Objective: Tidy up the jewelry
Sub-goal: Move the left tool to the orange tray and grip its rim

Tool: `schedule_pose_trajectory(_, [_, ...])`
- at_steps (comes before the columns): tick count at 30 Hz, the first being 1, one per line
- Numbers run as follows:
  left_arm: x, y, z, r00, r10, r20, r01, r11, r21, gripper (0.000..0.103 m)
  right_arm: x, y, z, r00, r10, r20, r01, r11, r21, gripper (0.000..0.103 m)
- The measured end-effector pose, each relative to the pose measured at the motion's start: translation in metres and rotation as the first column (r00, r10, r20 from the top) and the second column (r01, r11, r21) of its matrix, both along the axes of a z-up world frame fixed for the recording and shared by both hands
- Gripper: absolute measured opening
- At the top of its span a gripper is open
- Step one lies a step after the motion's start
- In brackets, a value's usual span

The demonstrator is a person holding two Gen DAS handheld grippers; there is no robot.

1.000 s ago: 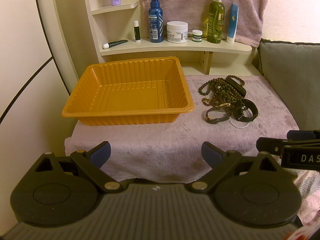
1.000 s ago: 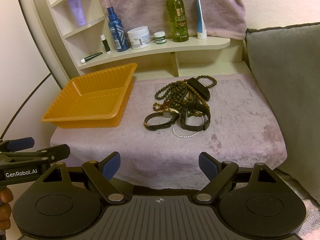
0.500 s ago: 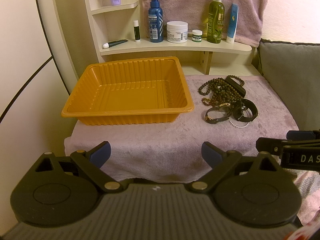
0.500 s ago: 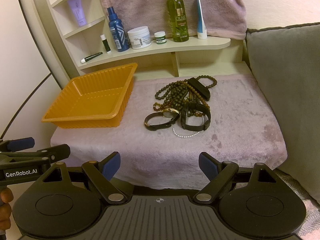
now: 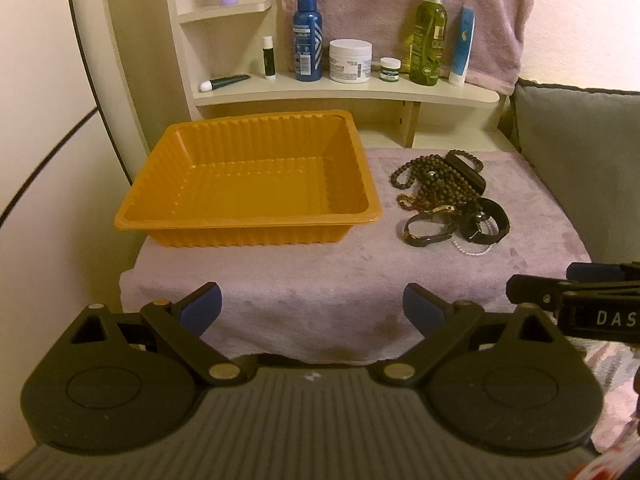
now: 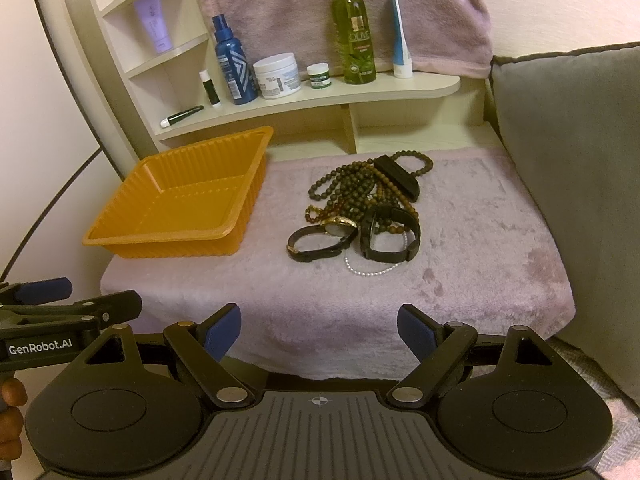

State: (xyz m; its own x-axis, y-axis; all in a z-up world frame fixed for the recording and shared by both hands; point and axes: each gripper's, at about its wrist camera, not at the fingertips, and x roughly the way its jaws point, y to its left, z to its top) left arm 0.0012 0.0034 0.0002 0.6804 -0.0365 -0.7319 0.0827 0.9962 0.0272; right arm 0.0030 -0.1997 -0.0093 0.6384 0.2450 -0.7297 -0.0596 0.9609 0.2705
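Nearest me, my left gripper [image 5: 312, 306] and right gripper [image 6: 319, 328] both hover with jaws spread wide, holding nothing, short of the fuzzy lilac towel [image 6: 460, 248]. On it, the jewelry pile [image 6: 360, 208] runs lengthwise away from me: a thin pearl strand [image 6: 370, 272] and 2 dark strap watches in front, round wooden beads behind. Just left sits a ribbed orange plastic tray [image 5: 176, 216], empty. Farthest, a shelf [image 6: 304, 102] carries bottles.

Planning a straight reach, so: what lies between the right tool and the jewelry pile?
Only bare lilac cloth lies between the open right tool and the jewelry pile, as the right wrist view shows.
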Motion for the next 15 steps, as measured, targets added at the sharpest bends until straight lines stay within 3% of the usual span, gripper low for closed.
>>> schedule_pose_trajectory(6, [0.008,0.006,-0.003,1.0,0.017,-0.006,-0.017,1.0,-0.02,0.097,0.007,-0.002,-0.001,0.999,-0.002,0.047,0.001,1.0,0.019,0.085])
schedule_pose_trajectory(15, [0.029,0.053,-0.014,0.988,0.156,0.015,-0.154,0.984,-0.086,0.094,0.028,-0.025,-0.021,0.994,-0.045,0.095,0.041,0.998,0.045,0.085])
